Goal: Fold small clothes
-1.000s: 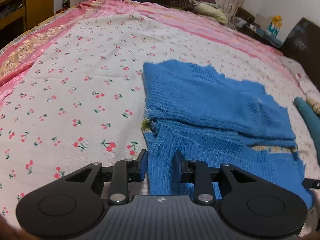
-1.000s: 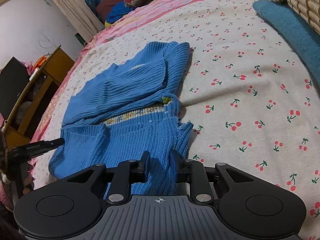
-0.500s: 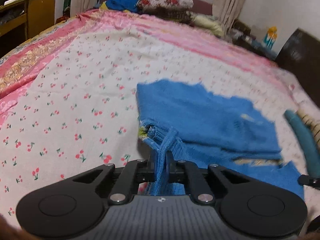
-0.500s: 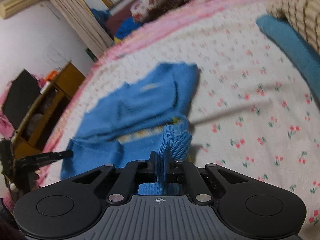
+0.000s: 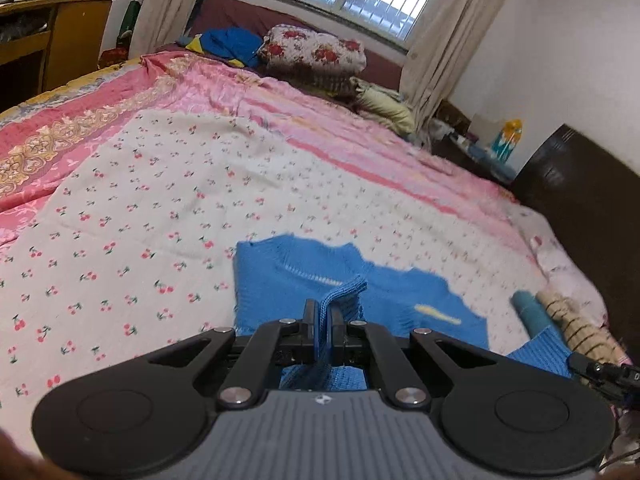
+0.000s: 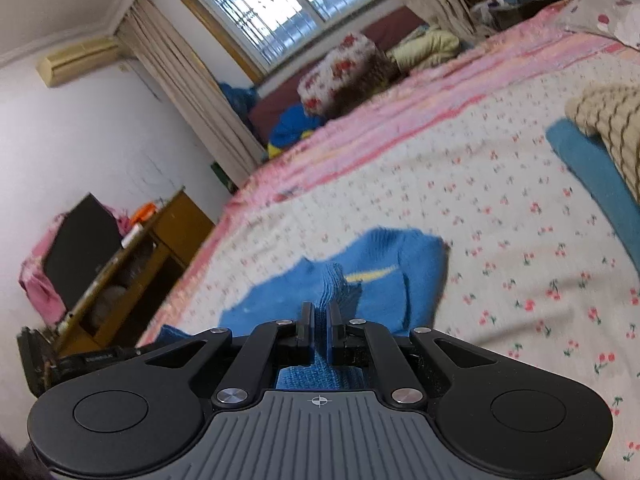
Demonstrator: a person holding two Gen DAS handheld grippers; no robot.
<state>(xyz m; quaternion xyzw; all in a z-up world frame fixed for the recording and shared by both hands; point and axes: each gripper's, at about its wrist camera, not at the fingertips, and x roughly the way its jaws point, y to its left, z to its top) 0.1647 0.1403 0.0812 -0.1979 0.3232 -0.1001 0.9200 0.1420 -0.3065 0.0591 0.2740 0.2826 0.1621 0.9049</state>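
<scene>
A small blue knit sweater (image 5: 280,276) with a yellow stripe lies on the cherry-print bedsheet (image 5: 140,220). My left gripper (image 5: 323,322) is shut on the sweater's near ribbed edge, and a fold of blue knit sticks up between its pads. In the right wrist view the same sweater (image 6: 384,280) spreads ahead, and my right gripper (image 6: 319,326) is shut on another part of that near edge, lifted off the bed. The other gripper's tip shows at the right edge of the left wrist view and at the lower left of the right wrist view.
A teal folded cloth (image 6: 592,168) and a beige striped knit (image 6: 612,120) lie on the right side of the bed. Pillows and bedding (image 5: 312,52) pile up under the window. A wooden desk (image 5: 52,36) stands on the left, a dark headboard (image 5: 580,184) on the right.
Both grippers went from open around the sweater's near edge to shut on it, then rose with it. The near edge now hangs lifted, and both views tilted up toward the window.
</scene>
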